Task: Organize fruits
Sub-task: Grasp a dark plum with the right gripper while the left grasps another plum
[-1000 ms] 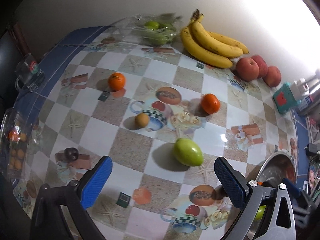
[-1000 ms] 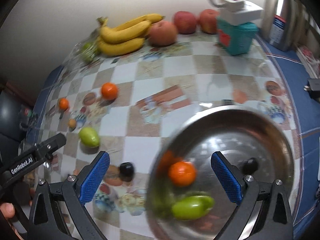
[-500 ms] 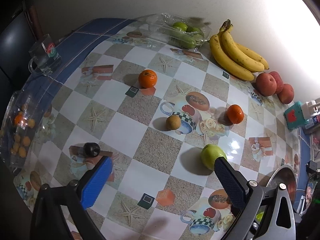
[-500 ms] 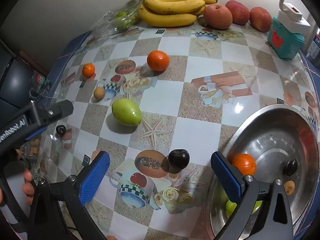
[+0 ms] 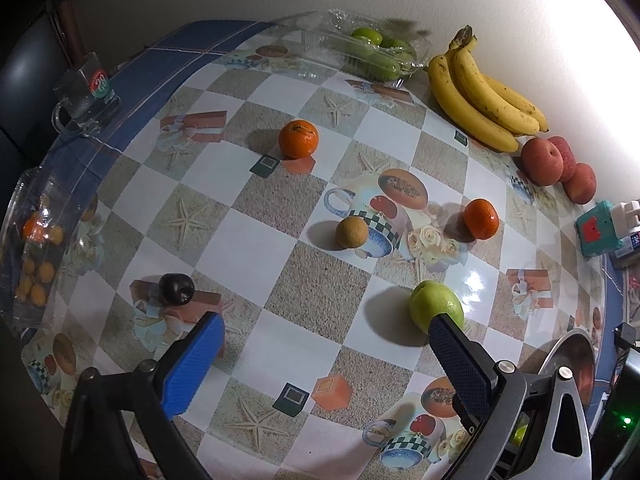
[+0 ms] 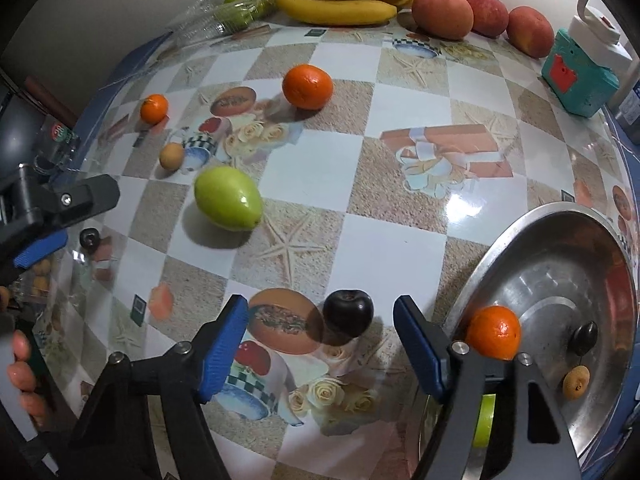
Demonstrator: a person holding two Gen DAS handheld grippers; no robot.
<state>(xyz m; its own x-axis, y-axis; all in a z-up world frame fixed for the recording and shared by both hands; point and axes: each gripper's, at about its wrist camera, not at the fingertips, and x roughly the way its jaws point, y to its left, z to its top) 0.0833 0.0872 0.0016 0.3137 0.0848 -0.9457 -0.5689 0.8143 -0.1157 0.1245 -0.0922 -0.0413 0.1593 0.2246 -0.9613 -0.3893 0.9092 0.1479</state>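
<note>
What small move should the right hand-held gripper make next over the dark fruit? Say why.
Probably ease the right hand-held gripper, whose jaws have just been closing, down around the dark plum. The plum lies on the table between the blue pads, which do not touch it yet. The steel bowl beside it already holds fruit.

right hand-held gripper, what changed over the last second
The right hand-held gripper swung from above the steel bowl to the dark plum on the table; its jaws have just been closing, the plum between them, not yet gripped. The fruit on the table stayed put.
</note>
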